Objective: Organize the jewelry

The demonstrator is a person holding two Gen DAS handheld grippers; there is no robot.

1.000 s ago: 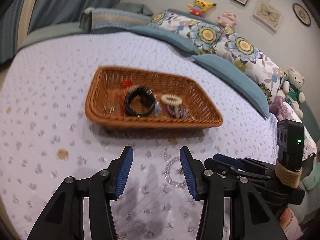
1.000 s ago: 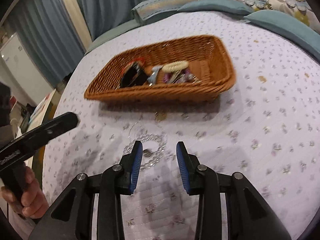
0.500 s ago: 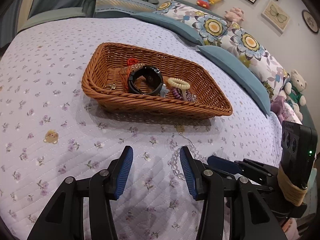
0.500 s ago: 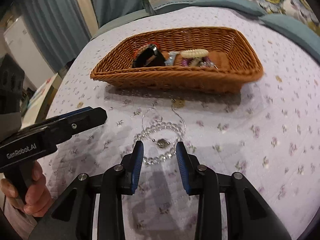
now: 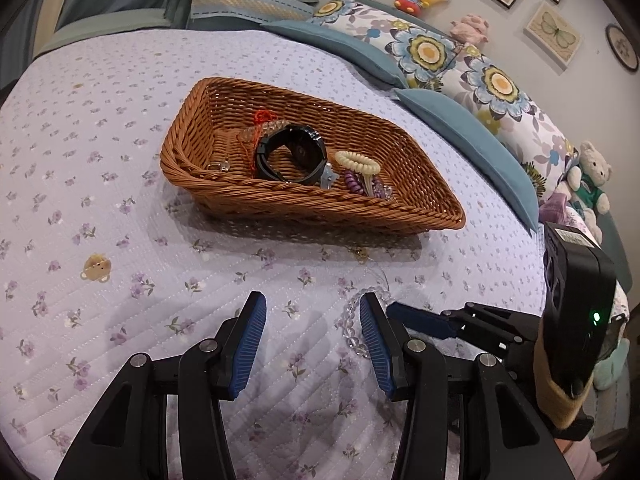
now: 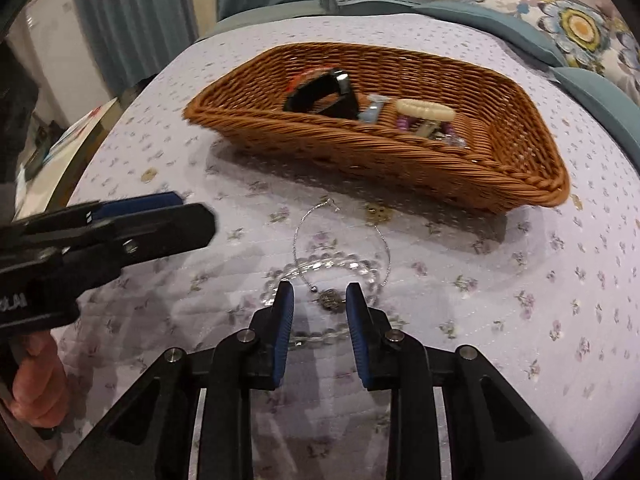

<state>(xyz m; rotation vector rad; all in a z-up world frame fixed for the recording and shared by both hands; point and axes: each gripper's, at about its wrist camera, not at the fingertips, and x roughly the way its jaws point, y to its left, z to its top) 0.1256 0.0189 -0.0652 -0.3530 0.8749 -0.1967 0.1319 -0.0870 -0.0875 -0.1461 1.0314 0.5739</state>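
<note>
A brown wicker basket (image 5: 404, 148) (image 6: 500, 168) on the bed holds a black watch (image 5: 290, 156), a cream hair tie (image 5: 358, 162), purple ties and a red cord. A clear bead bracelet (image 6: 320, 266) (image 5: 352, 320) and a thin silver chain (image 6: 300, 232) with a dark pendant (image 6: 330, 302) lie on the quilt in front of it. My right gripper (image 6: 320, 304) is open, low over the pendant and beads. My left gripper (image 5: 312, 316) is open and empty, just left of the beads.
A lilac flowered quilt (image 5: 100, 160) covers the bed. Blue and flowered pillows (image 5: 460, 68) and soft toys (image 5: 592, 176) line the far side. The bed edge and curtains (image 6: 132, 8) are to the left in the right wrist view.
My right gripper has moved forward and down onto the necklace and bracelet. My left gripper has shifted left and closer to the basket; both stay open.
</note>
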